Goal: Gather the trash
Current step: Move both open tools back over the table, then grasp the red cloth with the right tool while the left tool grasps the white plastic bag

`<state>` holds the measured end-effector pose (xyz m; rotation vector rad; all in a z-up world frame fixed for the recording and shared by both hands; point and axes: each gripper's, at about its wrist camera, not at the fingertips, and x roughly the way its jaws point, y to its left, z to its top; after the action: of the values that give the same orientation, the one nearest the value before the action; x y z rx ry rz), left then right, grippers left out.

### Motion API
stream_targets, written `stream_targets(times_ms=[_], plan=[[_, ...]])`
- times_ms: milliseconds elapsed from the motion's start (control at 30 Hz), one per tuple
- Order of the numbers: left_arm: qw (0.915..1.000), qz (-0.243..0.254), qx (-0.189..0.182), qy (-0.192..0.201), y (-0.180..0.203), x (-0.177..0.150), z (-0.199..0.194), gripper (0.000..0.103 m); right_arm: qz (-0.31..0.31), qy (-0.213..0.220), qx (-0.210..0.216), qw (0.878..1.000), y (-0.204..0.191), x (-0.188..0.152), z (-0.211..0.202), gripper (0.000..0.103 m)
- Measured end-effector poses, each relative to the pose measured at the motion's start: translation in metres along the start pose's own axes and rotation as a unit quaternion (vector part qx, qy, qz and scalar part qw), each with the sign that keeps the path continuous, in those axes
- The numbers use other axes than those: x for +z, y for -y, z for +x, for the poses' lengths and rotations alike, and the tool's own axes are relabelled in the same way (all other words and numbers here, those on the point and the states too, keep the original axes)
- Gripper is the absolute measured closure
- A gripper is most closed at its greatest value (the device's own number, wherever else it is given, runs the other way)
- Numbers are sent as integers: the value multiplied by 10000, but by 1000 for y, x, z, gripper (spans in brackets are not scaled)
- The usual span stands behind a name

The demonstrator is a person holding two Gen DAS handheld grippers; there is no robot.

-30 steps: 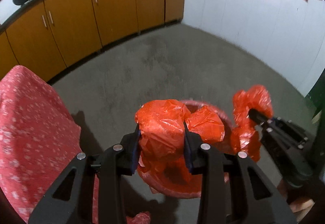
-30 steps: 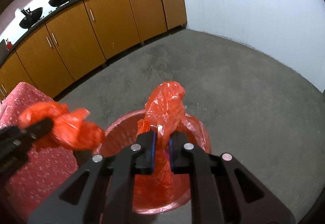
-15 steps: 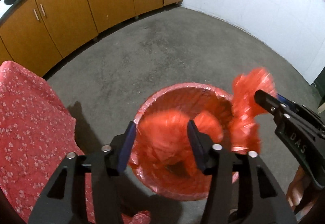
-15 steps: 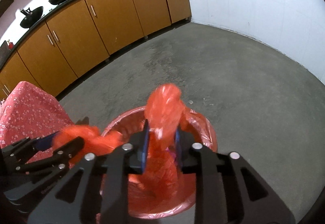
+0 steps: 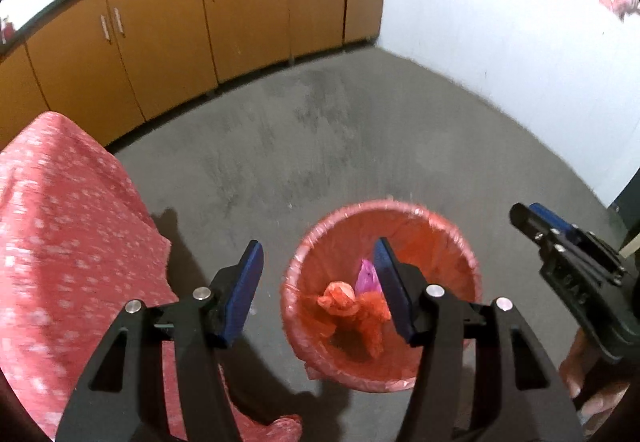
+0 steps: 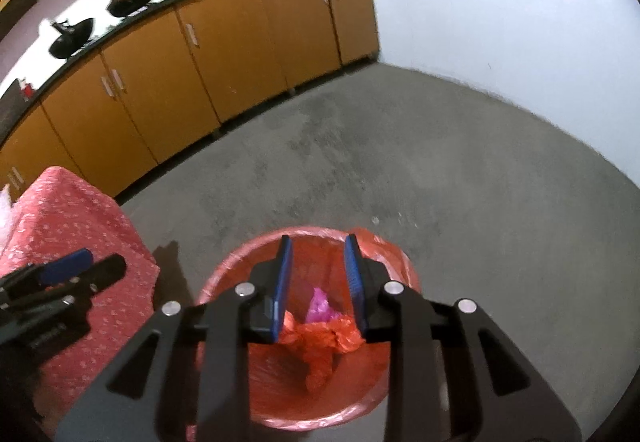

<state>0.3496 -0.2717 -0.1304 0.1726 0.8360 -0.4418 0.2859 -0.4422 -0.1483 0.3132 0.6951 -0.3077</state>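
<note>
Both hand-held grippers, left (image 5: 318, 284) and right (image 6: 318, 276), hung spread and empty above the lined bin (image 5: 460, 238), the right one opening, best lifted straight clear of the crumpled orange bags (image 5: 352, 308)

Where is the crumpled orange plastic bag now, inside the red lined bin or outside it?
Inside. The crumpled orange plastic bag lies at the bottom of the red lined bin, beside a pink wrapper; no gripper touches it.

One lined bin (image 5: 452, 238), two black woks (image 6: 134, 1), one crumpled red bag (image 5: 340, 300), two grippers (image 5: 316, 286).
</note>
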Motion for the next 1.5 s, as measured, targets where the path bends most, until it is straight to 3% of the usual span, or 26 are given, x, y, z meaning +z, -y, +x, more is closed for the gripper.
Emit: stream_targets(times_ms=[167, 367, 467, 600, 733, 933, 1100, 1300, 1500], plan=[[9986, -325, 40, 416, -43, 1, -56, 40, -349, 298, 490, 9977, -60, 18, -37, 67], [9907, -672, 783, 887, -127, -22, -127, 36, -903, 469, 1345, 9857, -162, 26, -75, 60], [9832, -931, 1224, 979, -173, -43, -154, 36, -1160, 399, 1833, 9754, -218, 22, -88, 60], [9660, -1308, 1934, 1107, -238, -77, -194, 34, -1436, 242, 2318, 9618, -285, 8, -99, 56], [9508, -1651, 2324, 1212, -284, -108, -226, 33, -1762, -57, 2705, 9464, -355, -14, -101, 56], [9341, -2048, 2573, 1388, -335, -147, -260, 32, -2154, -433, 2791, 9348, -413, -48, -94, 50], [9282, -2179, 2665, 1415, -356, -165, -266, 32, -2341, -570, 2710, 9319, -445, -58, -81, 49], [9271, -2239, 2621, 1471, -369, -174, -272, 32, -2582, -610, 2692, 9258, -485, -66, -69, 49], [9295, -2136, 2544, 1604, -367, -168, -273, 32, -2674, -679, 2559, 9265, -506, -69, -53, 73]])
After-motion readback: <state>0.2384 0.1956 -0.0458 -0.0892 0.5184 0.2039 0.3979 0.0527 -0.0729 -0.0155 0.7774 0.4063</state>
